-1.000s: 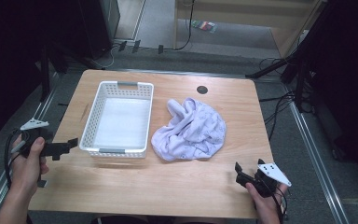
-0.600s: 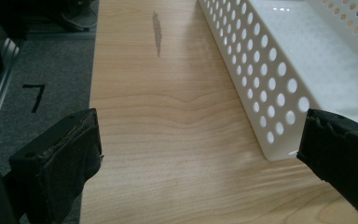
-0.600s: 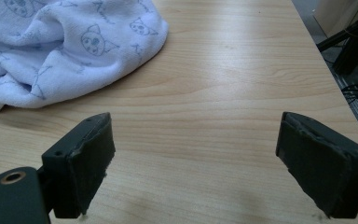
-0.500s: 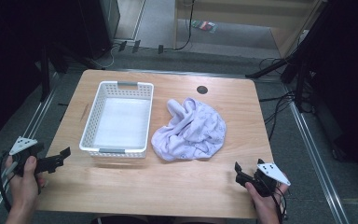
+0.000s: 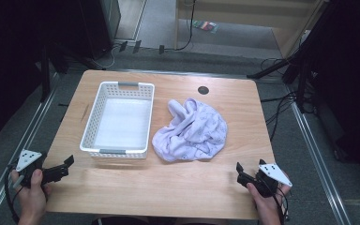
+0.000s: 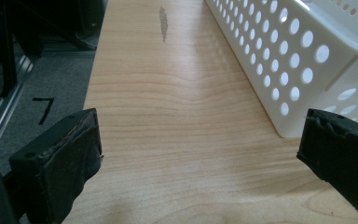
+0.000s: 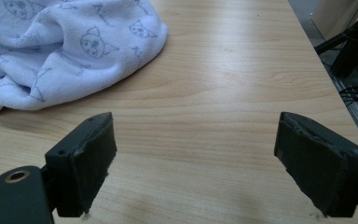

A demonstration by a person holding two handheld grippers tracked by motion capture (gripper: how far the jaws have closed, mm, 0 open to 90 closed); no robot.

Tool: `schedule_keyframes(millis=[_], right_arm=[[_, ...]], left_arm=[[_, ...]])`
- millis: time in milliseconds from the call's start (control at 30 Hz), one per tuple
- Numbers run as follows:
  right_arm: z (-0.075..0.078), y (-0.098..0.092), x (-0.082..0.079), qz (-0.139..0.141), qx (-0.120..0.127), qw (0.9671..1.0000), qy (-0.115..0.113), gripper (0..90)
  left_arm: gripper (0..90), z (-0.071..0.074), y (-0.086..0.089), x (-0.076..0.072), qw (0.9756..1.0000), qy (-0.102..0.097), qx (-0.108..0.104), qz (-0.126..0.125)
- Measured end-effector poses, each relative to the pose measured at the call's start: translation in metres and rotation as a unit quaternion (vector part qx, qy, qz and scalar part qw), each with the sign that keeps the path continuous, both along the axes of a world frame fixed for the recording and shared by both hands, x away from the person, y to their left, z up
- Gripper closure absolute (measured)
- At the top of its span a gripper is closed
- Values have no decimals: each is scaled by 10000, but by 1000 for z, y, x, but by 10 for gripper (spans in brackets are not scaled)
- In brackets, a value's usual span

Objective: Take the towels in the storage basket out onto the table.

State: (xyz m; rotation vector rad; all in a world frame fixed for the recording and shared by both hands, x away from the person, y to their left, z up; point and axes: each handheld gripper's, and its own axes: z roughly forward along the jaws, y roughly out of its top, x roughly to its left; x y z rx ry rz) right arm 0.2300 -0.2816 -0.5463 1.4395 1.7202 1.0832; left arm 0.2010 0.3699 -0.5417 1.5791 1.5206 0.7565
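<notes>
A crumpled pale lilac towel (image 5: 191,132) with a printed animal pattern lies right of centre on the wooden table (image 5: 168,187). In the right gripper view the towel (image 7: 60,44) fills the upper left. A white perforated basket (image 5: 118,119) stands empty at the left; its side wall (image 6: 307,60) runs along the right of the left gripper view. My left gripper (image 5: 64,167) rests at the front left corner, open, short of the basket's near corner. My right gripper (image 5: 241,174) sits at the front right, open, with bare wood between its jaws.
A dark round grommet hole (image 5: 203,89) sits near the table's far edge. A grey smudge (image 6: 163,21) marks the wood left of the basket. Floor rails (image 5: 37,122) and cables (image 5: 281,108) flank the table.
My left gripper has dropped from beside the table's left edge to the front left corner, its jaws now over the wood. The right gripper has stayed put.
</notes>
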Motion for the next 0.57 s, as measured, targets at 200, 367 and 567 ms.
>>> schedule_keyframes(millis=[200,367,567], right_arm=[[0,-1,1,-132,-10,9999,32,135],[0,-1,1,-124,-8,9999,34,142],[0,-6,3,-130,149,9998,35,177]], left_arm=[[0,-6,-4,0,10000,58,20,-16],[0,-9,-8,1,9998,47,164,33],[0,-10,-11,3,9995,35,316,38]])
